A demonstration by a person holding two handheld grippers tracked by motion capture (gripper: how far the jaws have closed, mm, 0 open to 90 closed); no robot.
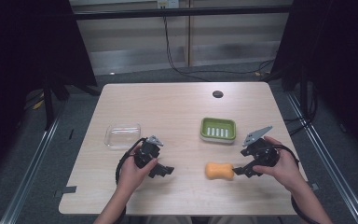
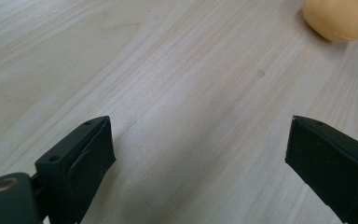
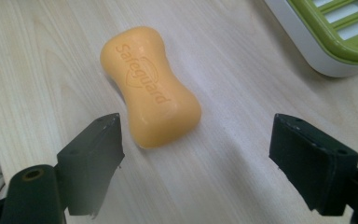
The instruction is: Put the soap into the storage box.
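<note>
Soap [image 3: 150, 88] lies flat on the table [image 1: 177, 112], embossed face up, near the front edge on the person's right; nothing touches it. It is waisted in the middle, rounded at both ends, orange. Right gripper [image 3: 196, 163] sits just short of the near end of the bar, jaws spread wide, the bar ahead of the pads and nearer the jaw at the left of the right gripper view, not between them yet. In the high view the same gripper [image 1: 237, 171] points leftward at the bar's right end, low over the wood. Green dish [image 1: 218, 129] stands a little behind the soap, slotted insert empty, well apart from it. Left gripper [image 1: 165, 170] rests farther left, jaws also spread, over bare table; its own view catches one end of the bar at the far corner. Clear tray [image 1: 122, 135] sits behind the left hand, empty. Step in hand, as I read it: the approach before the grasp (likely destination the dish). Next move calls for sliding the right jaws forward until they straddle the bar, ideally across the narrow waist, then closing. Bar looks smooth and rounded, so an end grip may squirt it out; centre it first.
</note>
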